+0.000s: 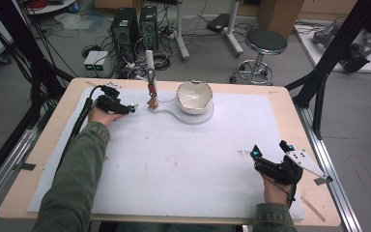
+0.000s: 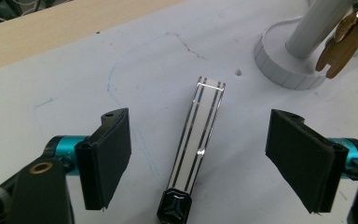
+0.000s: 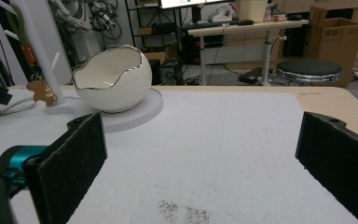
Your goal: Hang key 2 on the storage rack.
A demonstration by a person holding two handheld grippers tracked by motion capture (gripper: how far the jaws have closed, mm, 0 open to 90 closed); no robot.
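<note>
A narrow white strip (image 2: 199,130) with thin black lines and a black faceted end lies flat on the white mat (image 1: 183,159). My left gripper (image 2: 200,122) is open, one jaw on each side of the strip and neither touching it. Seen from above, the left gripper (image 1: 131,107) sits at the mat's far left, just left of a white stand (image 1: 149,63) from which a gold pendant (image 1: 151,102) hangs. My right gripper (image 1: 269,149) is open over bare mat at the near right, with nothing between its jaws (image 3: 200,154).
A white egg-shaped bowl (image 1: 194,95) with a jagged rim sits on a round white base (image 1: 207,116) at the back centre, joined to the stand's foot (image 2: 284,65). A small dark smudge (image 3: 182,212) marks the mat. A stool (image 1: 264,43) and computers stand beyond the table.
</note>
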